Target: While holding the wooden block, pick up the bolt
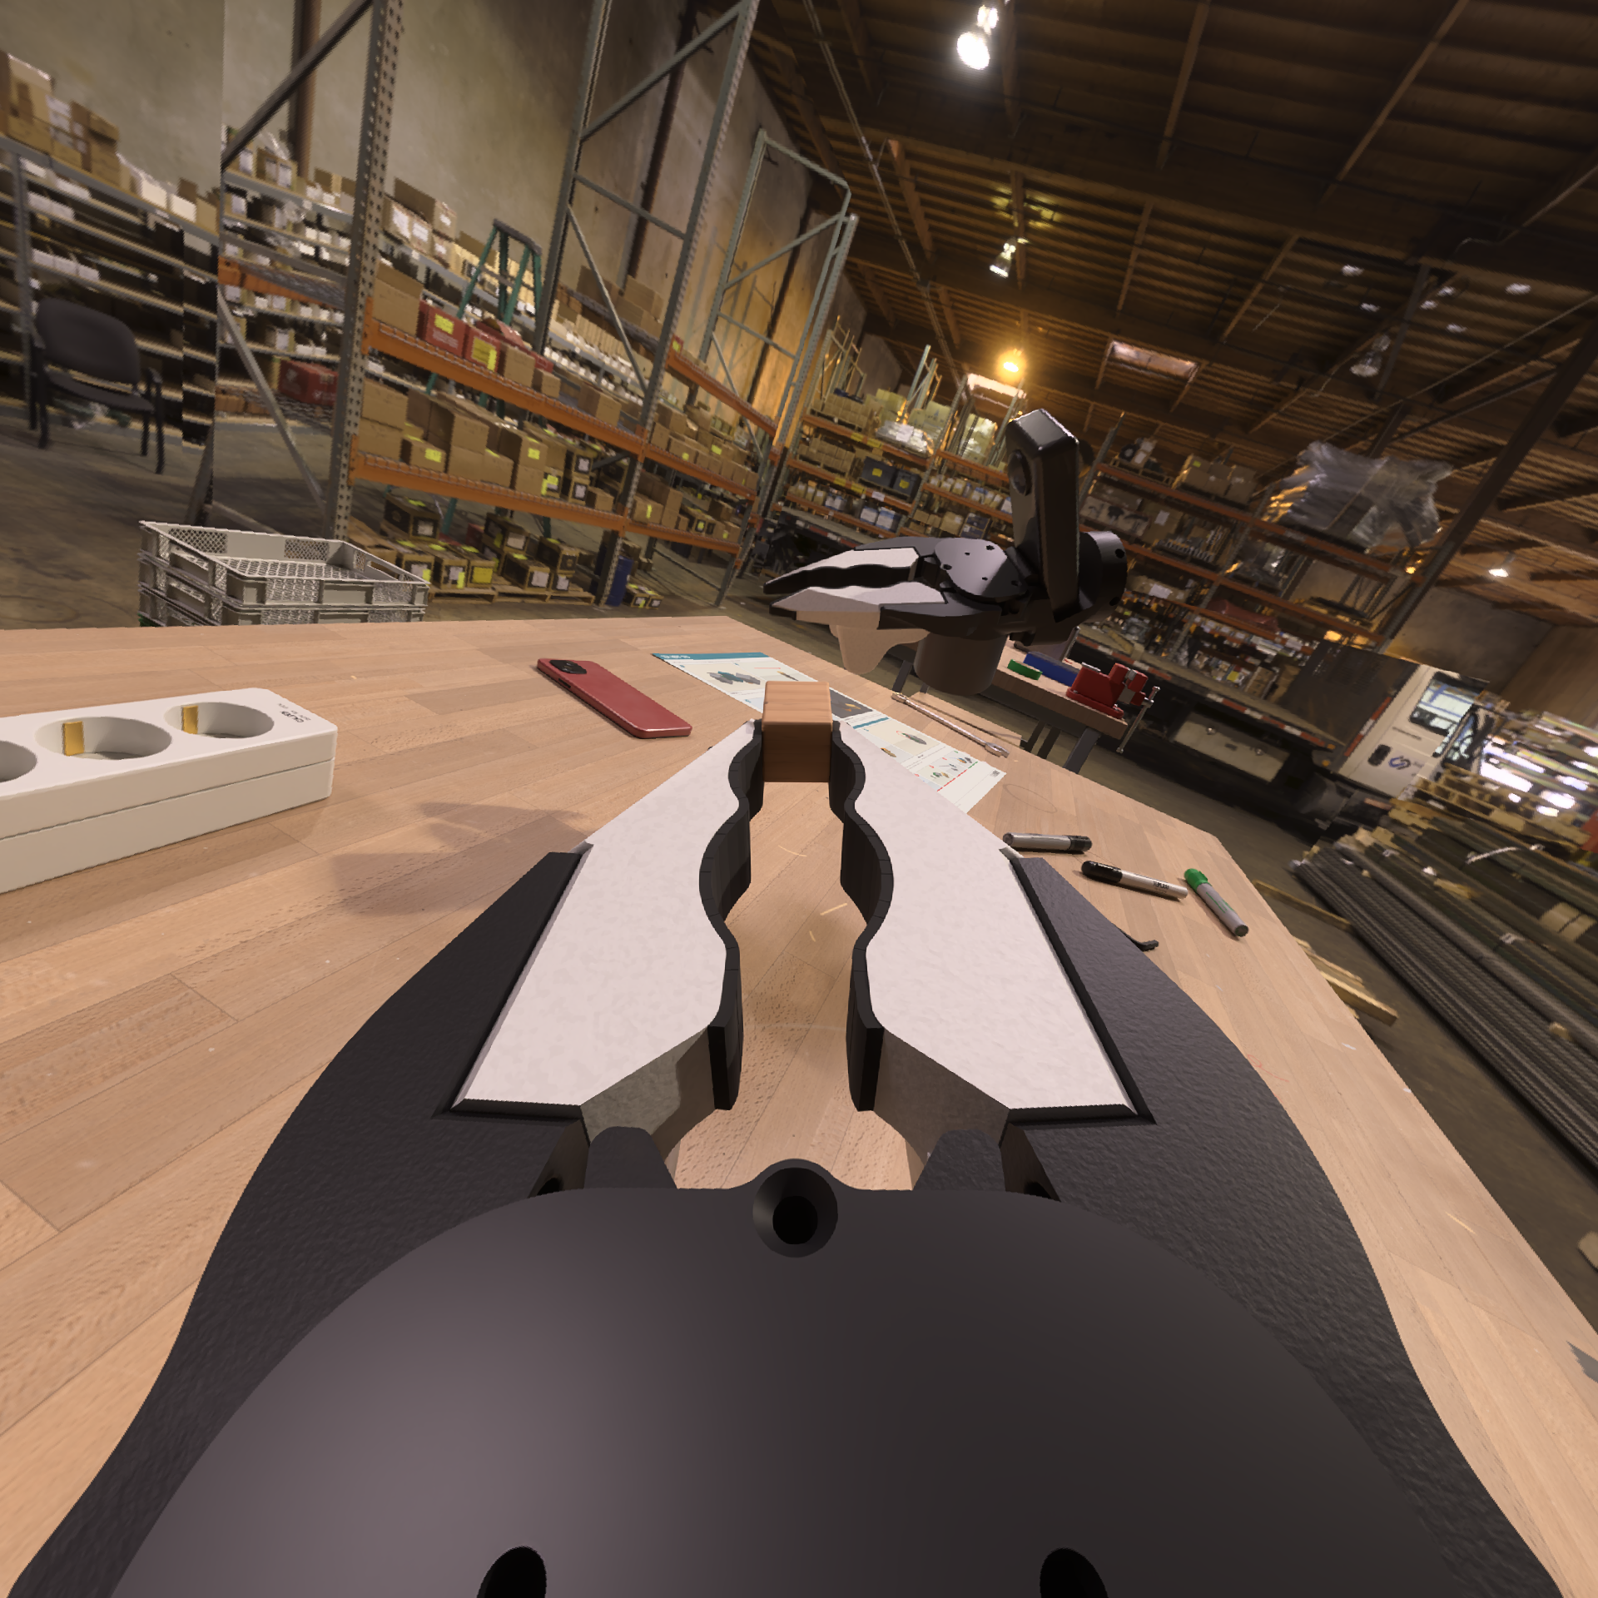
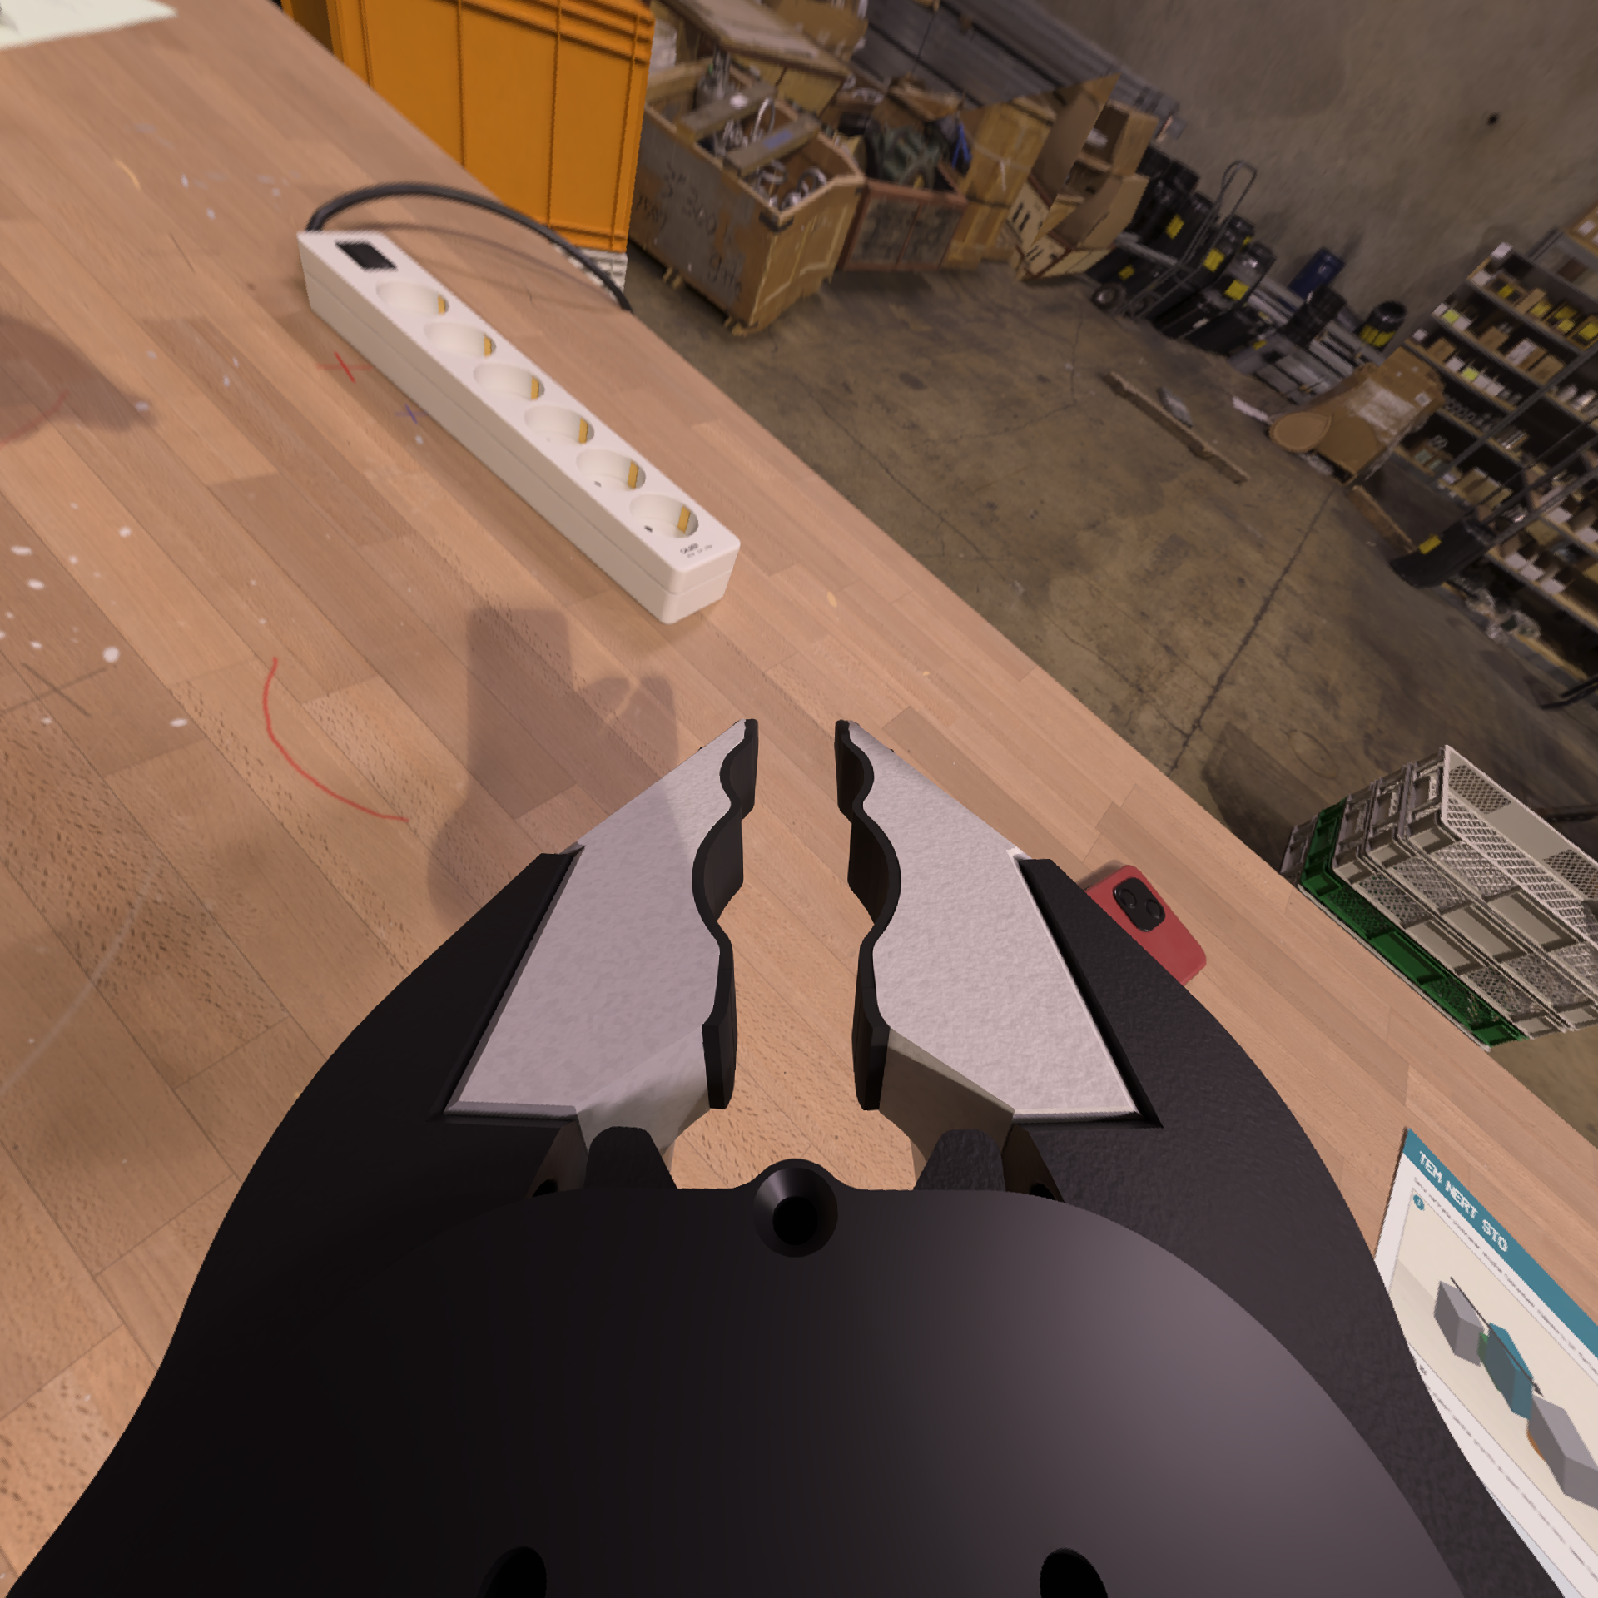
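My left gripper (image 1: 795,735) is shut on the wooden block (image 1: 795,731), a small light-brown cube held between its fingertips a little above the wooden table (image 1: 259,1038). My right gripper (image 2: 795,735) is open and empty, pointing down at bare tabletop (image 2: 259,951). It also shows in the left wrist view (image 1: 778,597), hovering above the table's far right side beyond the block. A thin grey metal piece (image 1: 951,722) lies near the far table edge; I cannot tell whether it is the bolt. No bolt shows in the right wrist view.
A white power strip (image 1: 164,761) (image 2: 519,415) lies on the left. A red phone (image 1: 614,696) (image 2: 1146,921) and a printed sheet (image 1: 925,752) (image 2: 1505,1349) lie ahead. Three markers (image 1: 1133,880) lie near the right edge. Grey crates (image 2: 1453,891) stand off the table.
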`<state>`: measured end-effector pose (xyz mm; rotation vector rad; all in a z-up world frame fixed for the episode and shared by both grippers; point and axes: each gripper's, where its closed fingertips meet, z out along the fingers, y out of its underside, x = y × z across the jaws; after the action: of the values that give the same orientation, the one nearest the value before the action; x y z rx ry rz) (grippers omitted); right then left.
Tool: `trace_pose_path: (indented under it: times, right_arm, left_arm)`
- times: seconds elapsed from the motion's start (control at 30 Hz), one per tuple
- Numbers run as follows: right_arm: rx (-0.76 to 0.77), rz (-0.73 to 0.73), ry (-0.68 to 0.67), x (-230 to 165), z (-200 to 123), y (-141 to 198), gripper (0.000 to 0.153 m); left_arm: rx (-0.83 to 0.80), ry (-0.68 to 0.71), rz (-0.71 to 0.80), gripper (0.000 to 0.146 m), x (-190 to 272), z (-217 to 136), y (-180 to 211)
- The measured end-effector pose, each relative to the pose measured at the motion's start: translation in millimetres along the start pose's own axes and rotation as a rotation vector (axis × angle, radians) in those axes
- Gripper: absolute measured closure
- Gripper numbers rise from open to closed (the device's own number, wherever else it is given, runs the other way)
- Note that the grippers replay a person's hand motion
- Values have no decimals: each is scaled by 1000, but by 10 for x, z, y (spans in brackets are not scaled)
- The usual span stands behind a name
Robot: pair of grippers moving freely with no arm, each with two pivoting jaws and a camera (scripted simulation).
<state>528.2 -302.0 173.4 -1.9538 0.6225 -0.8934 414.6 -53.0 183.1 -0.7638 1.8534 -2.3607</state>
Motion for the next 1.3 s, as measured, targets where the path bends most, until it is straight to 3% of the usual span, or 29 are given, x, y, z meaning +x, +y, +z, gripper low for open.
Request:
trace_pose_path:
  times: [0.73,1.07,1.3]
  right_arm:
    - [10,-3,-14,-30,-2,26,135]
    - [-21,-68,-48,-205,111,54,135]
    - [-41,-104,-66,-307,183,73,135]
  left_arm:
    - [-6,-17,17,133,-33,-11,-13]
    - [126,-123,93,133,-159,-435,-498]
    - [164,-161,106,133,-219,-590,-621]
